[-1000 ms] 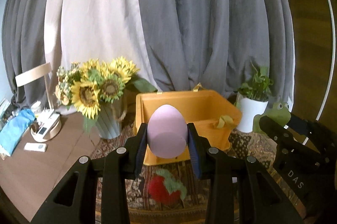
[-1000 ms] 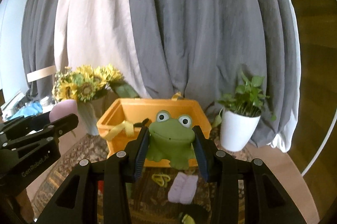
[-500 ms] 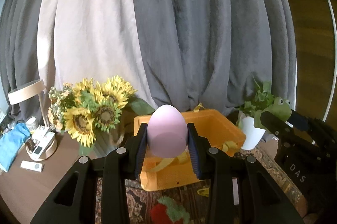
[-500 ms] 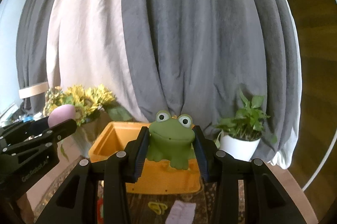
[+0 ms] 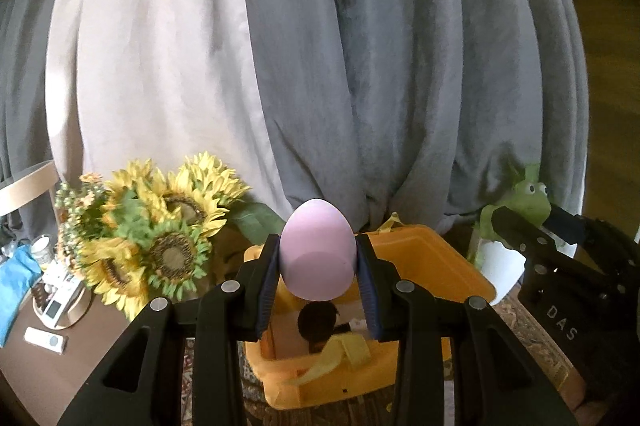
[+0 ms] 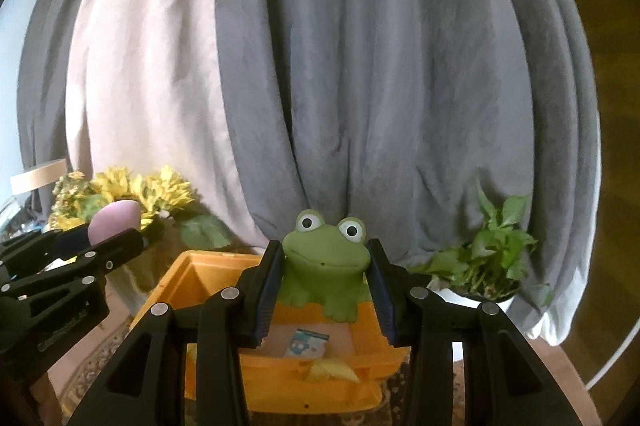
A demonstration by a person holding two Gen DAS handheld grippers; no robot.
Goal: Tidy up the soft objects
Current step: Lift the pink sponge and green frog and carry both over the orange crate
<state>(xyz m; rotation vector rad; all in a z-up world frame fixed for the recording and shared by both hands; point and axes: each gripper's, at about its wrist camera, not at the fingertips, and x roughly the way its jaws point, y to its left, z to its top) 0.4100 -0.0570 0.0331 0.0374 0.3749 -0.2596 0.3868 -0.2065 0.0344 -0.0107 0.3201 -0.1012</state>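
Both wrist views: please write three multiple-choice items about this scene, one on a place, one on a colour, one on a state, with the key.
1. Where do the sunflowers stand relative to the bin?
A. left of it
B. inside it
C. right of it

2. What colour is the egg?
A. green
B. pink
C. orange

3. What is the state of the right gripper?
A. open and empty
B. shut on the frog
C. shut on the plant

Key: 1 A, the flowers show left of the orange bin; 2 B, the left gripper holds a pink egg; 3 B, both pads press the frog's sides.
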